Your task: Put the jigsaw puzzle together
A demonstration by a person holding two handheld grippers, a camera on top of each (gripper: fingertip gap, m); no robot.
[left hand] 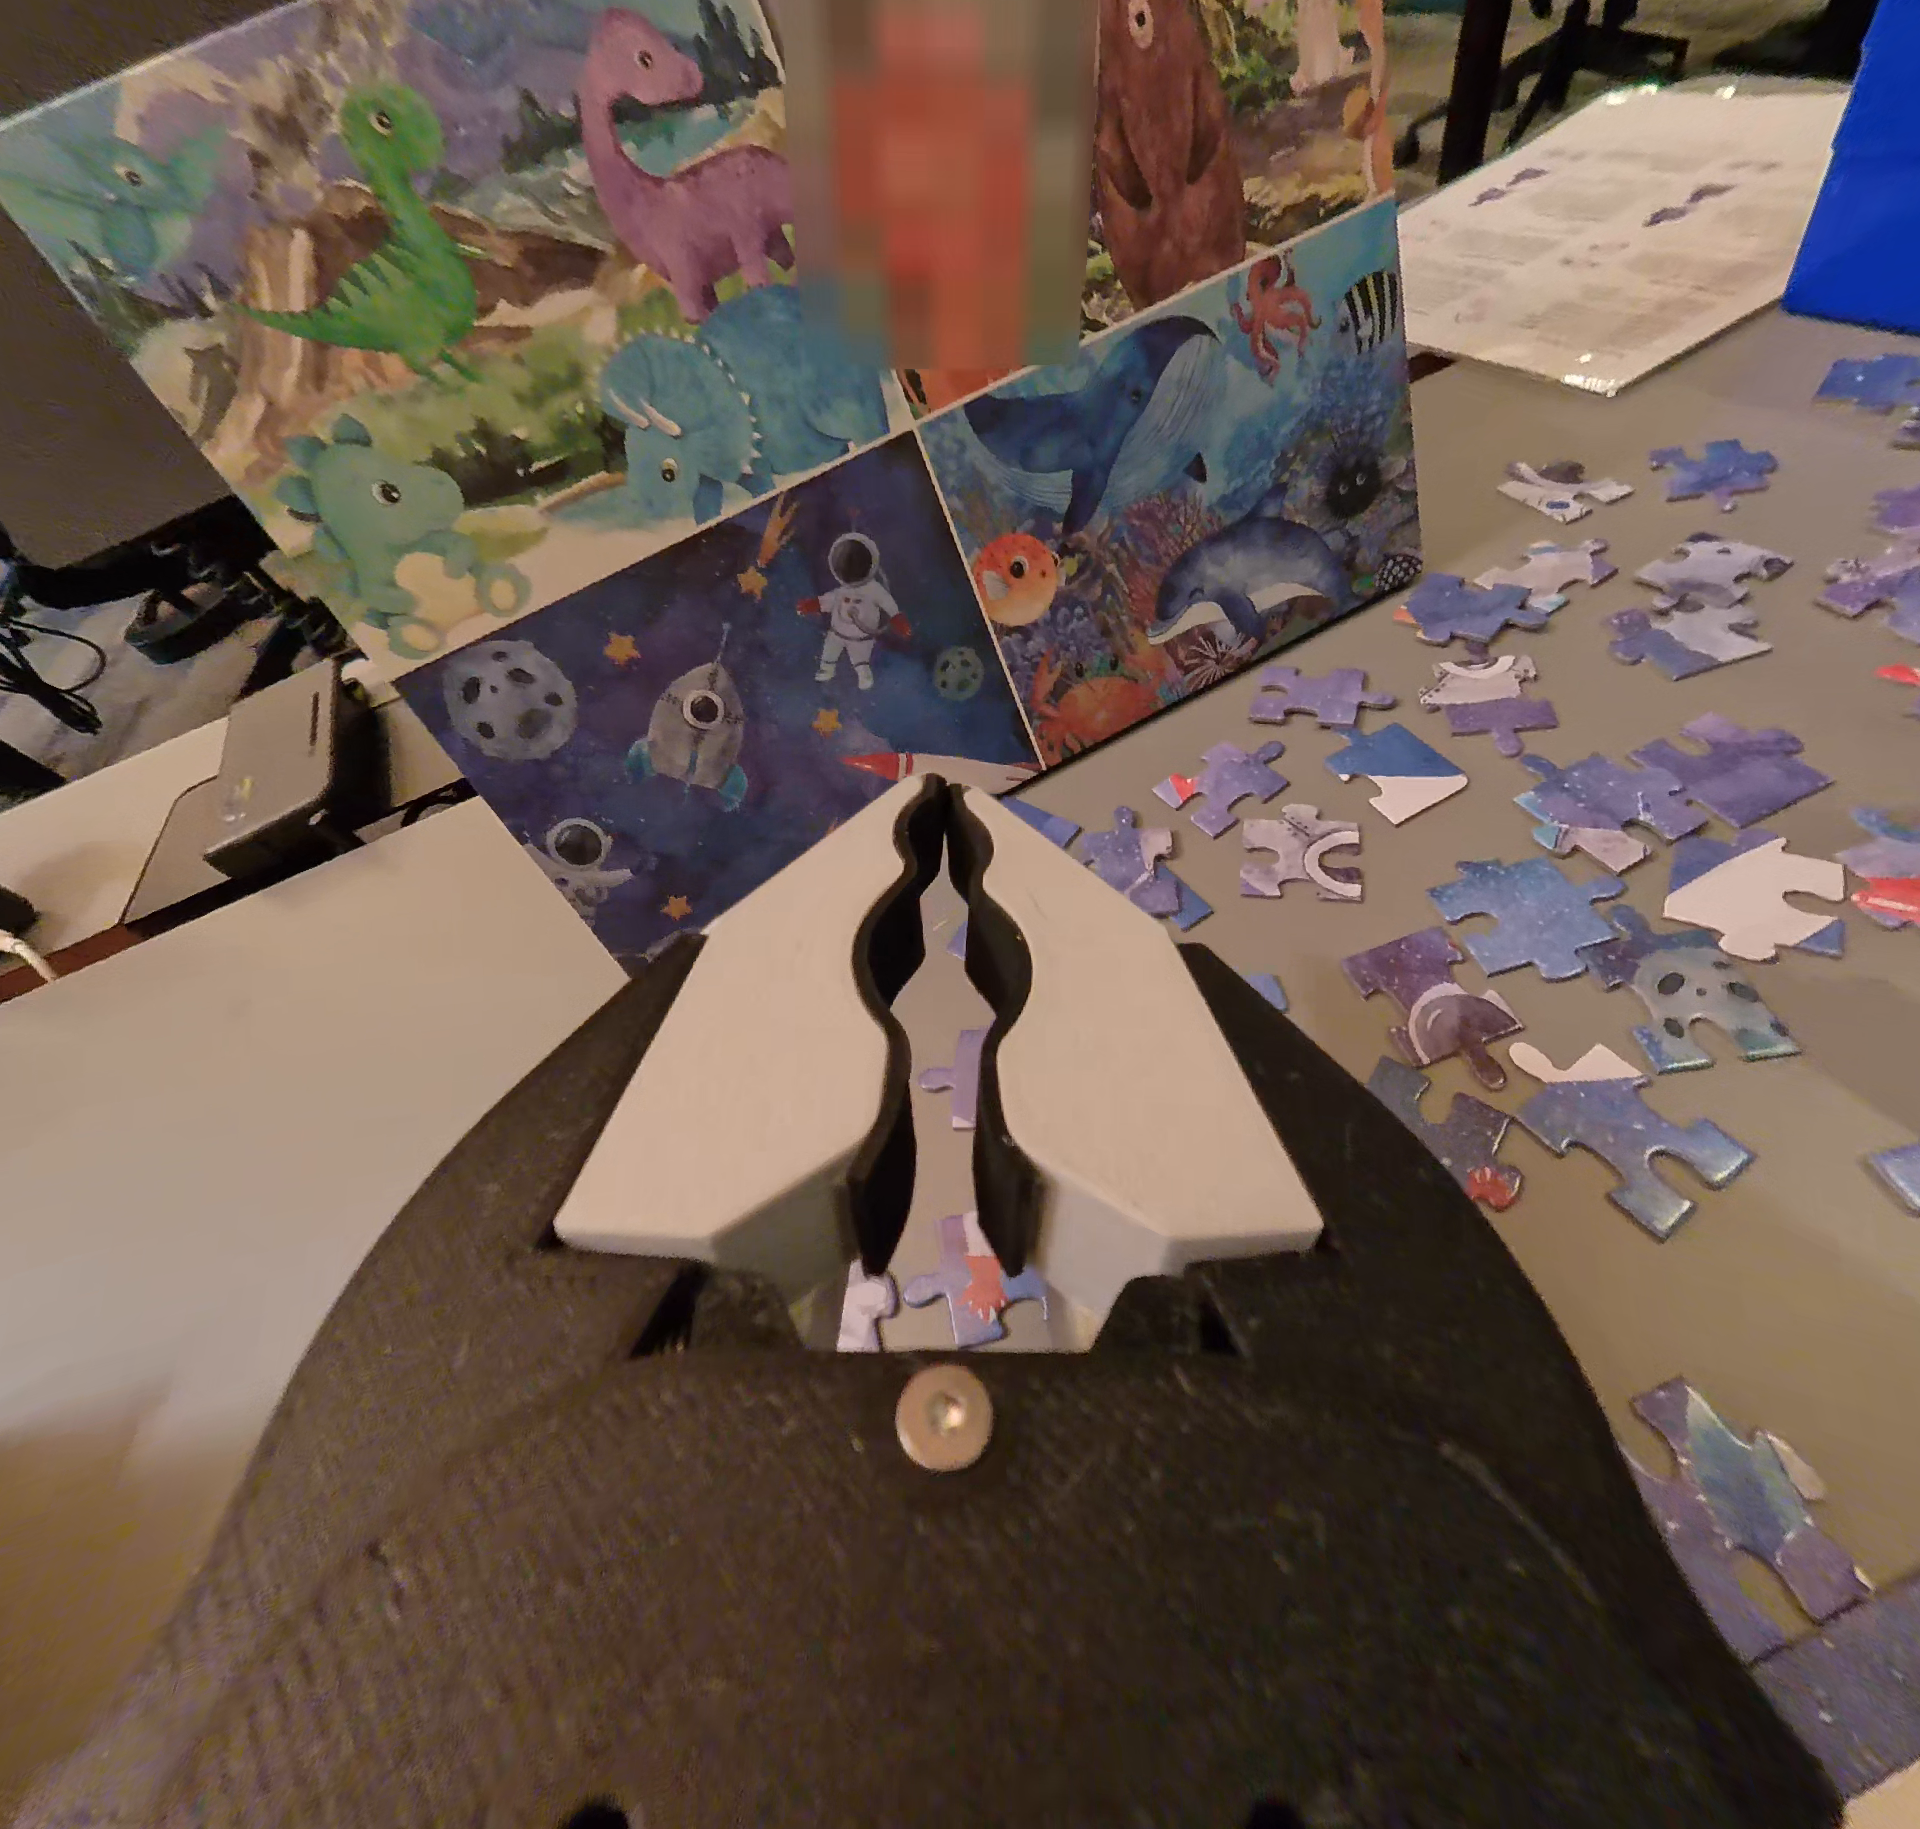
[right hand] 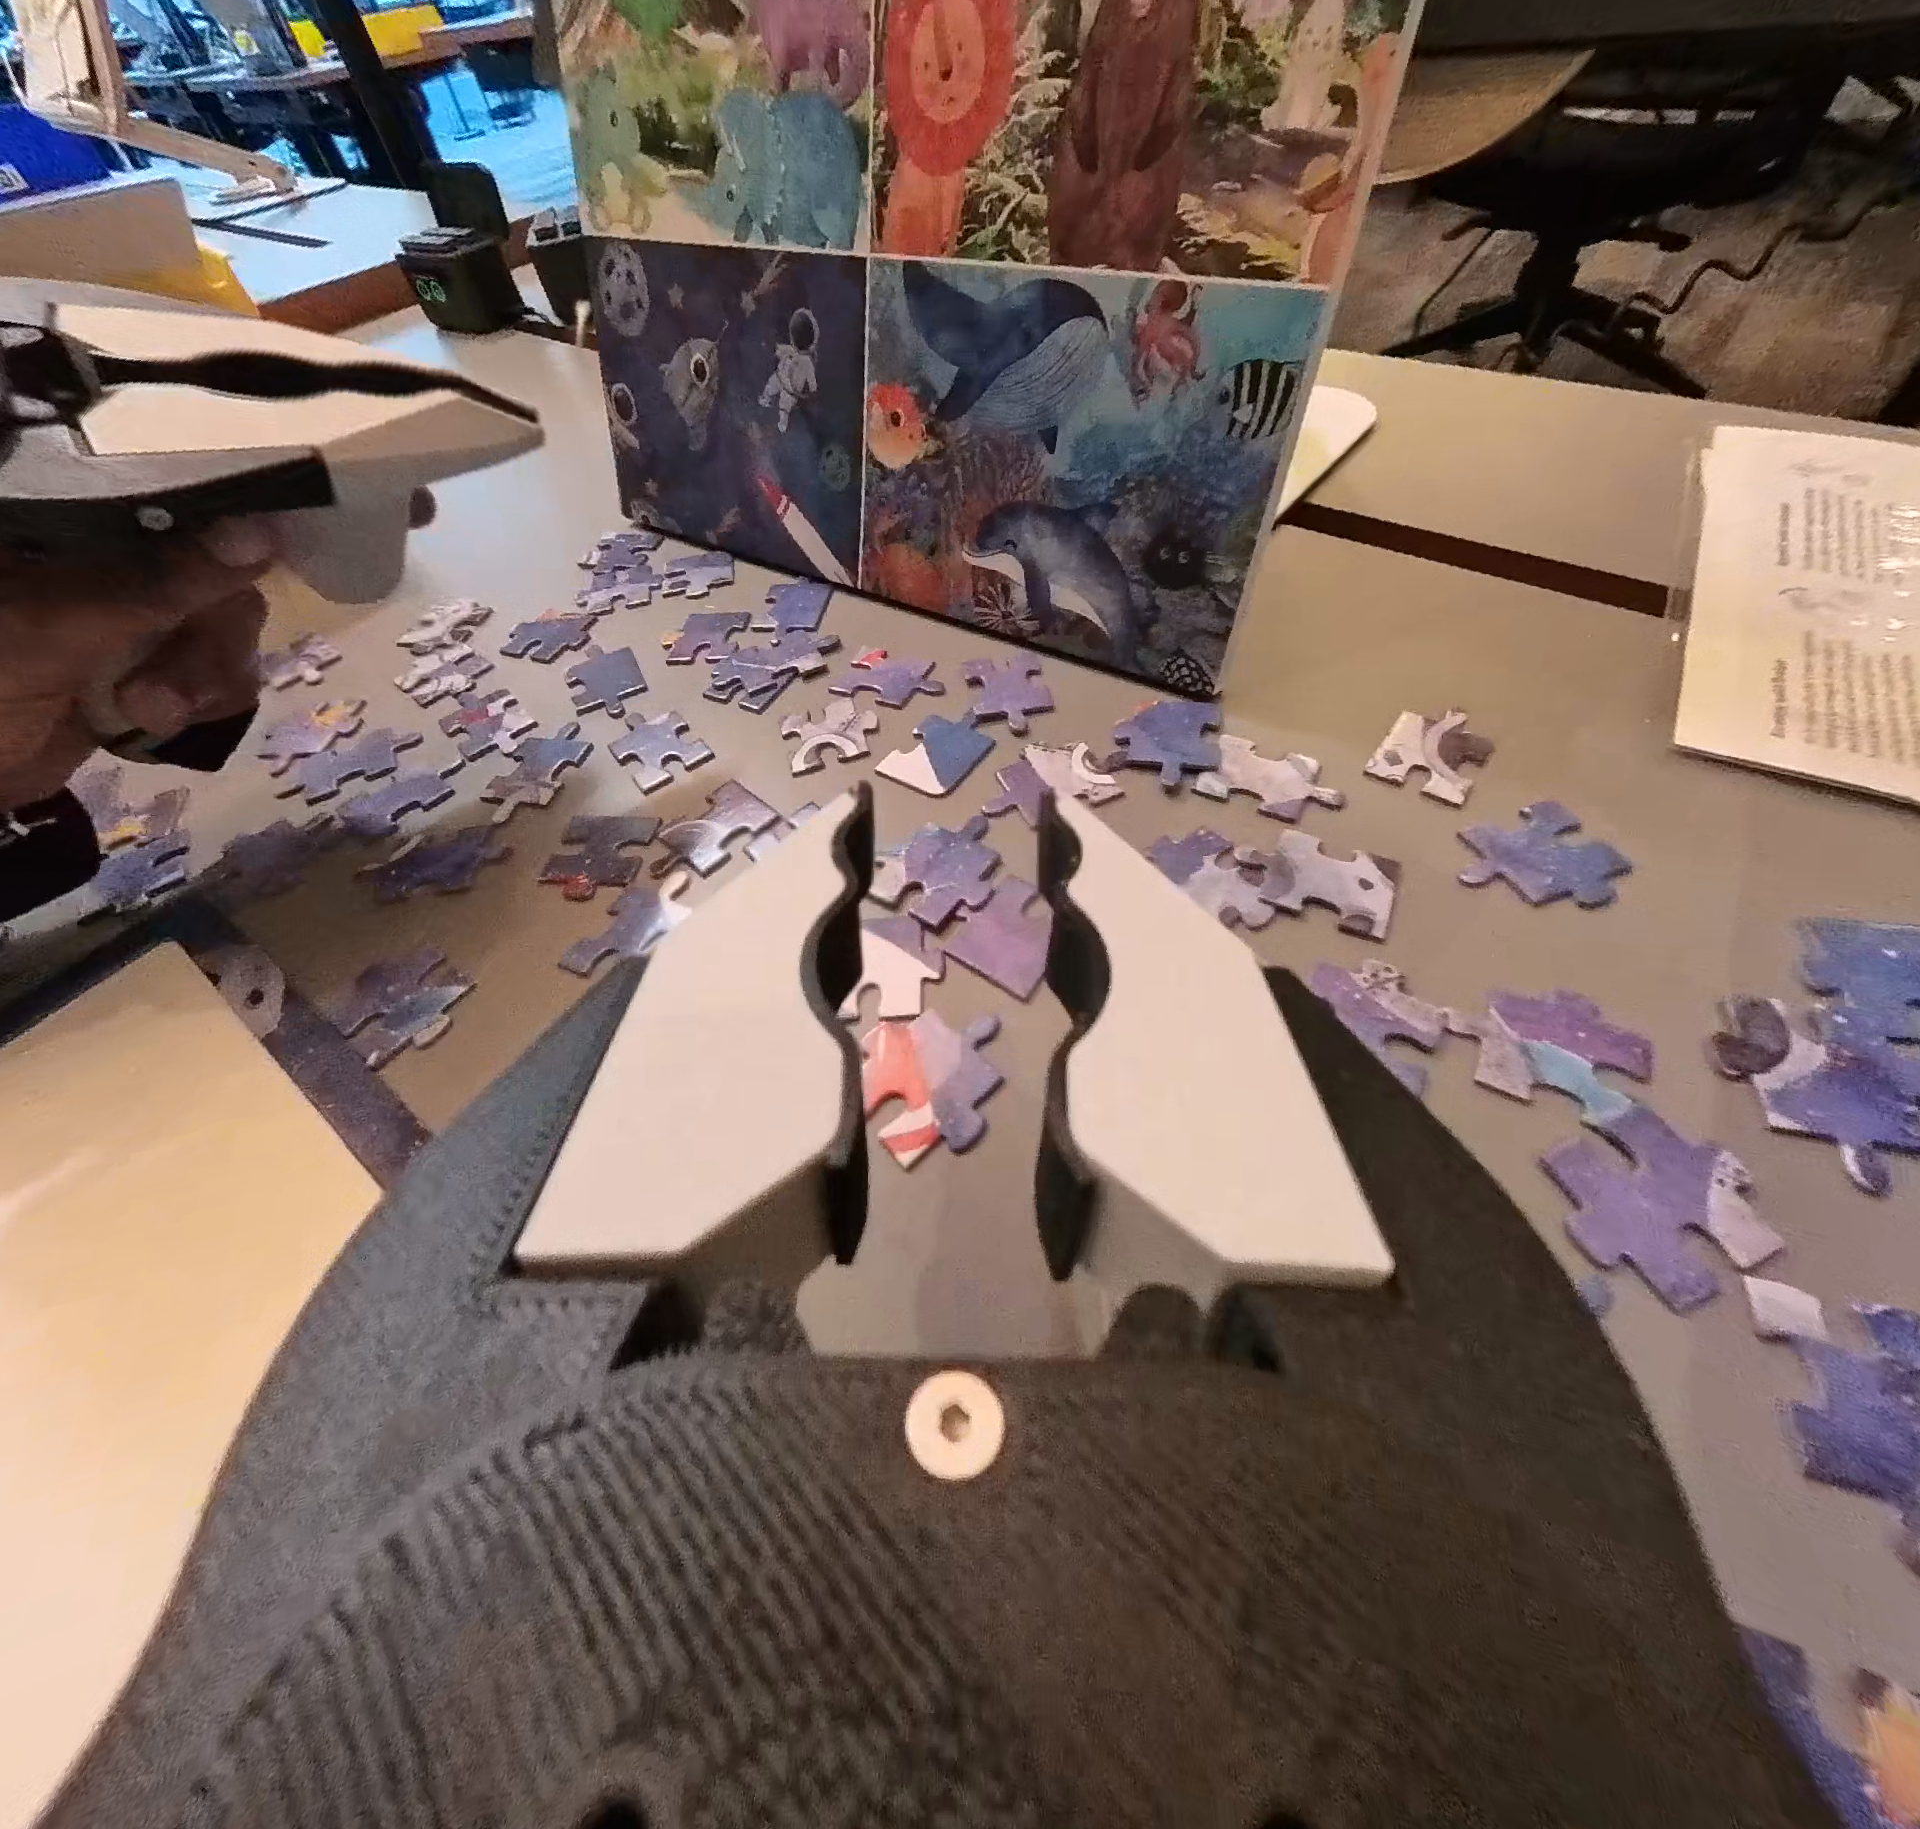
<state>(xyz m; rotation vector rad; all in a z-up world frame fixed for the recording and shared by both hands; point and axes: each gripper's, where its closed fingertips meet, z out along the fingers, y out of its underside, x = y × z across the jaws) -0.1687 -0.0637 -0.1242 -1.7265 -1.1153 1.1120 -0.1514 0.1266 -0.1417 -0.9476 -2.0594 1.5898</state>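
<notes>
Several loose blue and purple jigsaw pieces (left hand: 1527, 912) lie scattered on the grey table (left hand: 1299, 1364). The picture box (left hand: 727, 429) stands upright behind them. My left gripper (left hand: 943, 792) is shut, tips together and empty, hovering above the pieces near the box's lower edge. It also shows in the right wrist view (right hand: 525, 423) at the left, held in a hand. My right gripper (right hand: 956, 808) is open and empty, low over the pieces (right hand: 644, 751). A red, white and purple piece (right hand: 925, 1083) lies between its fingers. The box (right hand: 935, 325) stands straight ahead.
A printed sheet (right hand: 1808, 616) lies at the right; it also shows in the left wrist view (left hand: 1621, 221) beside a blue bin (left hand: 1870, 169). Some joined pieces (right hand: 1860, 1052) lie at the far right. A pale board (right hand: 135, 1208) lies at the near left. A black device (left hand: 281, 782) sits behind the table. To reach the black device (left hand: 281, 782) in a straight line is about 35 centimetres for my left fingers, about 55 centimetres for my right.
</notes>
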